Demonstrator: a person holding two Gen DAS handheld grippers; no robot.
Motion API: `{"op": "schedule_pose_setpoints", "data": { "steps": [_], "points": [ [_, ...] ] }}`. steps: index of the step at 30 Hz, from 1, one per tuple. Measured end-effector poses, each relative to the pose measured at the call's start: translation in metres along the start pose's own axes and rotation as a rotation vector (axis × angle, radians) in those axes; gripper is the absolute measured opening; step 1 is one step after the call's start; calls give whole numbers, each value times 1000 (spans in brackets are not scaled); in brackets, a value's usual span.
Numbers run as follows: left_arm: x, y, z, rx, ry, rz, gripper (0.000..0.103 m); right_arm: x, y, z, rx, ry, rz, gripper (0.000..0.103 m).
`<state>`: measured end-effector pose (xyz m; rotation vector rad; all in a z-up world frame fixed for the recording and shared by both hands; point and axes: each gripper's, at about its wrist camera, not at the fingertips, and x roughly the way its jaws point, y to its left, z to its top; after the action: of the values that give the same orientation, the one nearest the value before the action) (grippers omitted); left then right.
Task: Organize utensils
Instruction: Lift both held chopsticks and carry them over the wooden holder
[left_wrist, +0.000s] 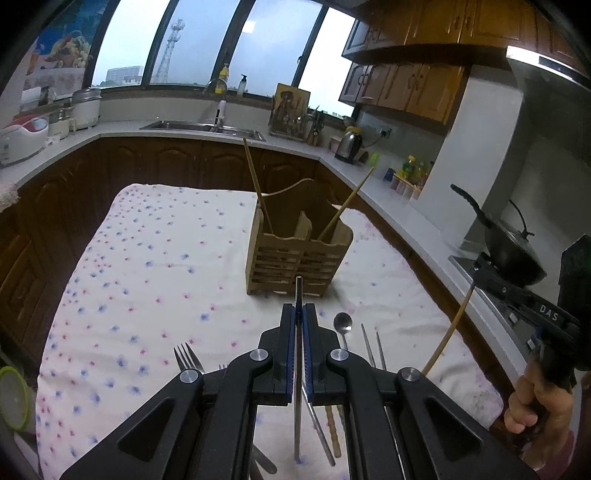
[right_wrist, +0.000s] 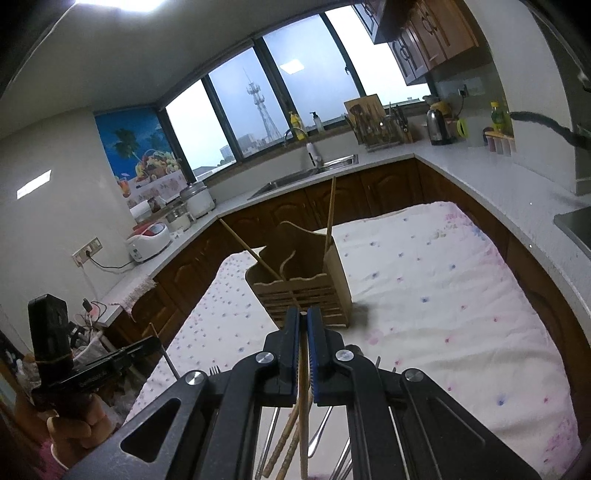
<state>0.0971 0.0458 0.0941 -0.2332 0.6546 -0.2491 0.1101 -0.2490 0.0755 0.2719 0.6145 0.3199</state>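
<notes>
A white floral cloth (left_wrist: 155, 266) covers the table across the middle of both views. On it, near frame centre, stands a slatted wooden utensil holder (left_wrist: 295, 262) with divided compartments; two wooden chopsticks (left_wrist: 255, 181) lean out of it, one to each side. The left gripper (left_wrist: 299, 314) has its jaws closed on a flat metal chopstick (left_wrist: 298, 295), the right gripper (right_wrist: 303, 317) on a round wooden chopstick (right_wrist: 303, 398). A fork (left_wrist: 186, 358), a spoon (left_wrist: 343, 325) and thin metal chopsticks (left_wrist: 373, 347) lie low in the left view.
</notes>
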Motion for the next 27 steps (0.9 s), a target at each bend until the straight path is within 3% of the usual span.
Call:
{"op": "schedule_pose_setpoints", "data": {
  "steps": [15,27],
  "points": [
    [-3,9,12,-26,-32,-4,1,-2,11,17,-25,-44,11,4],
    [-2,13,36,-21,-85,-13,1,4,20,55,-66,-123,10,4]
  ]
}}
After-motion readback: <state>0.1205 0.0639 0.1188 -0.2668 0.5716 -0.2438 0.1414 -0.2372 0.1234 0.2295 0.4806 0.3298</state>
